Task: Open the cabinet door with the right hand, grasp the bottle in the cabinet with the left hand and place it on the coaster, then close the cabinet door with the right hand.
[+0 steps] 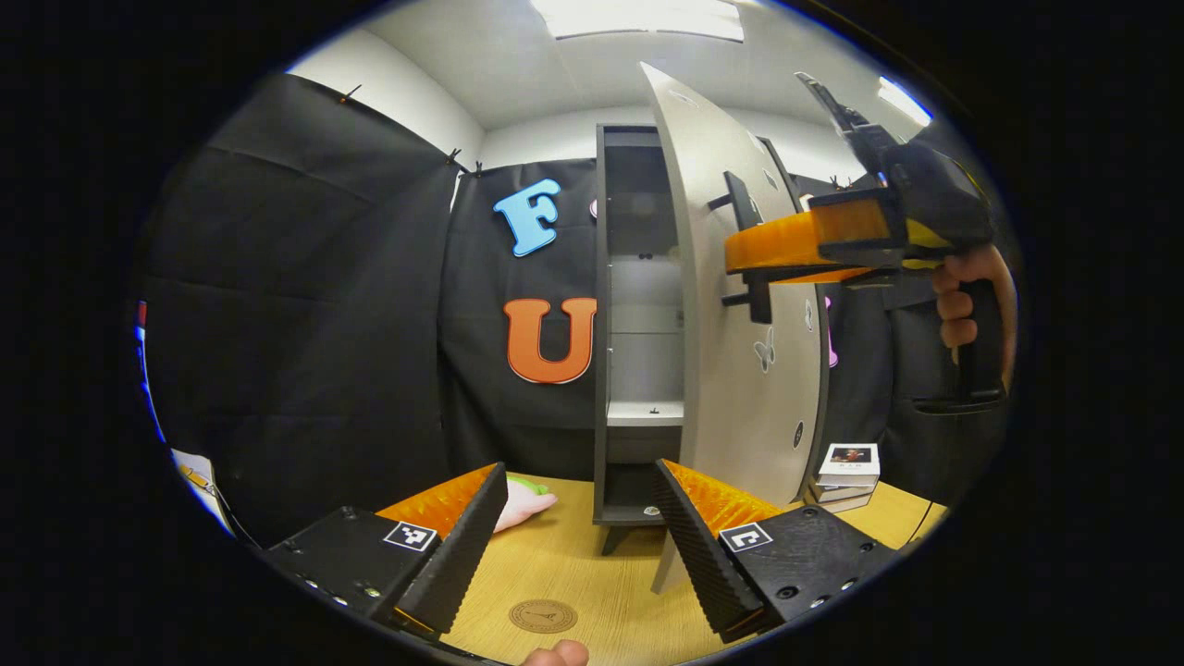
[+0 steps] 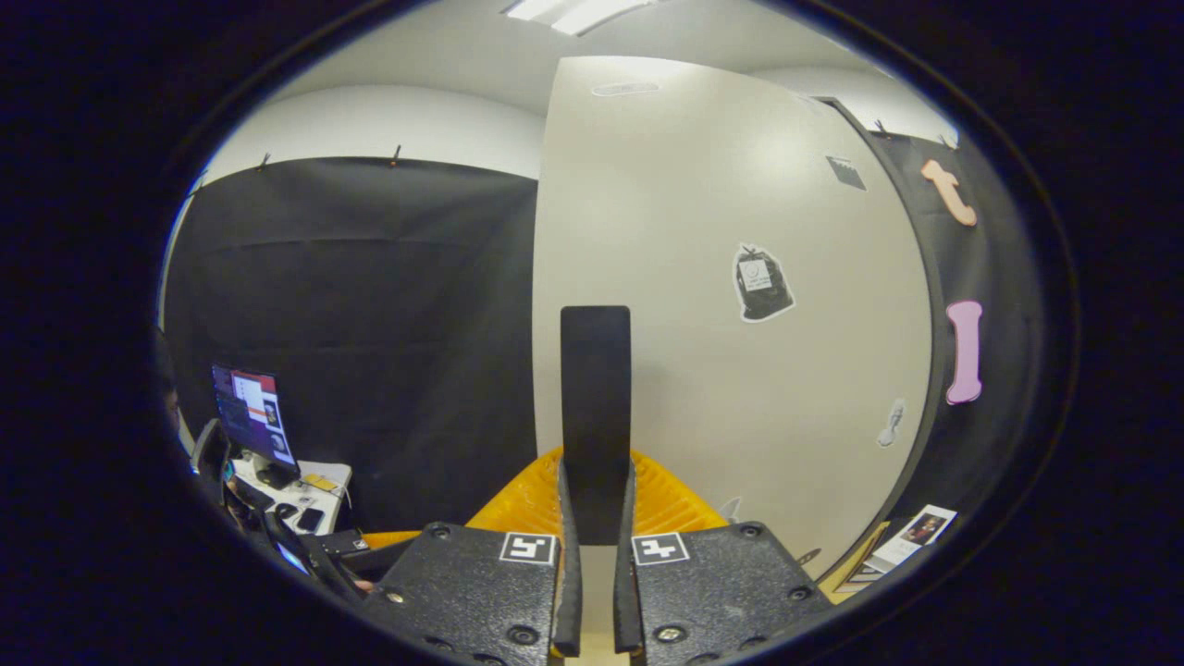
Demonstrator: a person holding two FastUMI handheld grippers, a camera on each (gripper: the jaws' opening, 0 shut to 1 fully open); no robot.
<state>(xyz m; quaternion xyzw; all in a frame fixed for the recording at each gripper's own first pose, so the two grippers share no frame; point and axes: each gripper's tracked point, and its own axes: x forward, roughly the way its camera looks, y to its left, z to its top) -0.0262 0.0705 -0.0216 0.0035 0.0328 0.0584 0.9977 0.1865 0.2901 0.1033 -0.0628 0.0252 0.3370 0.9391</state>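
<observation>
While the cabinet door [image 1: 740, 370] stands part open, step: I judge the opening swing is under way; the bottle has not been taken.
Right gripper [image 2: 595, 518]: fingers clenched on the door's black vertical handle [image 2: 595, 407], one on each side, as the right gripper view shows.
Left gripper [image 1: 583, 546]: fingers spread wide, grasping nothing, low over the near table [image 1: 610, 564] and facing the cabinet [image 1: 603, 324].
Door: hinged on the right, its free edge swung toward the near side and covering the right part of the opening.
Bottle: the shelves are dim, and I cannot tell where it stands.
Coaster [image 1: 543, 615]: round, flat on the near table, just ahead of the left gripper and left of the door's lower edge.
Clutter: a pink-and-green object [image 1: 525, 499] lies left of the cabinet's foot; stacked boxes [image 1: 847, 474] sit far right.
Risk, grip: pulling off the hinge arc could slide the handle out from the fingers.
Risk, cabinet: a hard tug might shift or tip the narrow cabinet.
Risk, reach: going in before the door clears could knock the left gripper against its edge.
</observation>
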